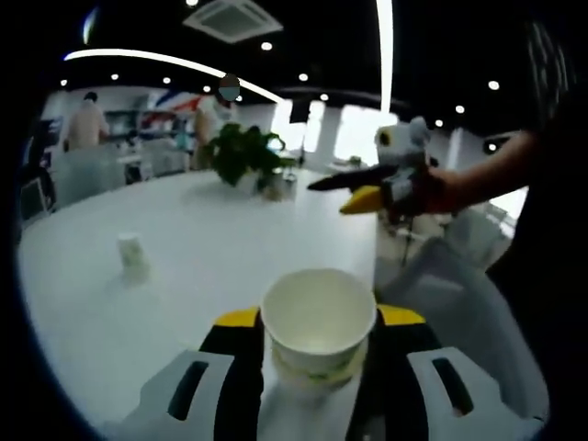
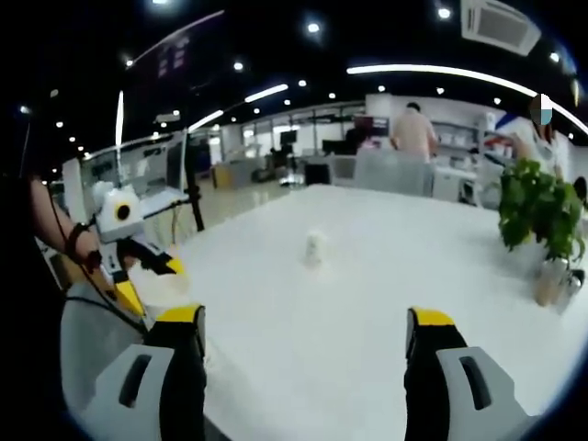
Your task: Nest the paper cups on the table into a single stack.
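Left gripper view: my left claw (image 1: 317, 344) clamps an upright paper cup (image 1: 318, 323); the second cup (image 1: 133, 256) stands ahead-left on the tabletop (image 1: 230, 230). My right claw (image 2: 303, 354) gapes, empty.

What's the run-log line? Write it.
left gripper: shut on paper cup | right gripper: open | second cup: on table

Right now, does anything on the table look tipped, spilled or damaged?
Nothing stands out. The left gripper holds one paper cup upright, mouth up and empty. A second cup stands on the white table, apparently mouth down.
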